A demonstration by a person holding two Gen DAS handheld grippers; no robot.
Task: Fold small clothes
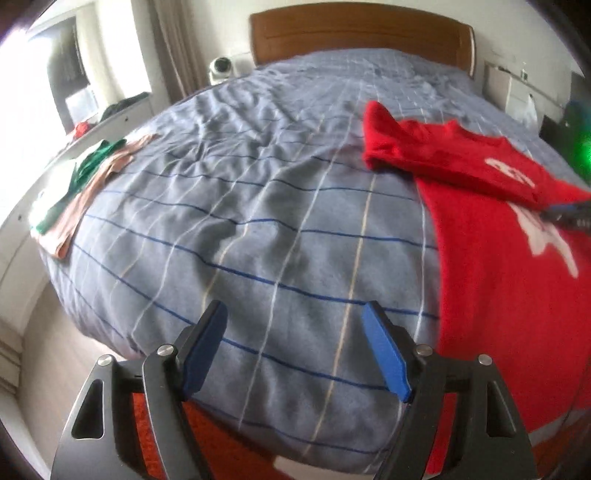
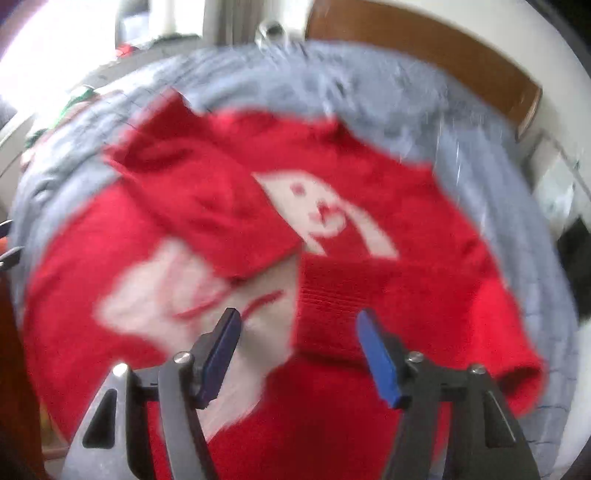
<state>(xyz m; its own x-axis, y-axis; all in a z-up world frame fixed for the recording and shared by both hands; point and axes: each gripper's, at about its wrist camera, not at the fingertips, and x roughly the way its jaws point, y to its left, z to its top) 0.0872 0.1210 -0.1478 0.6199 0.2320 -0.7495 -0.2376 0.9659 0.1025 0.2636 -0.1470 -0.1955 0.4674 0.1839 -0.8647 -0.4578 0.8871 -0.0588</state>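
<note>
A red sweater (image 1: 498, 277) with a white figure on its front lies flat on the right side of the bed. Its left sleeve (image 2: 207, 199) is folded in across the chest, and the ribbed cuff of the other sleeve (image 2: 332, 295) lies over the middle. My right gripper (image 2: 299, 314) hovers above the sweater's lower front, open, with nothing between its blue pads; the view is blurred. Its tip also shows at the right edge of the left wrist view (image 1: 569, 216). My left gripper (image 1: 295, 308) stands open over bare bedspread, left of the sweater.
The grey-blue checked bedspread (image 1: 258, 184) covers the whole bed, with a wooden headboard (image 1: 362, 33) at the far end. A stack of green and pink clothes (image 1: 85, 181) lies at the bed's left edge. A white ledge and a window run along the left.
</note>
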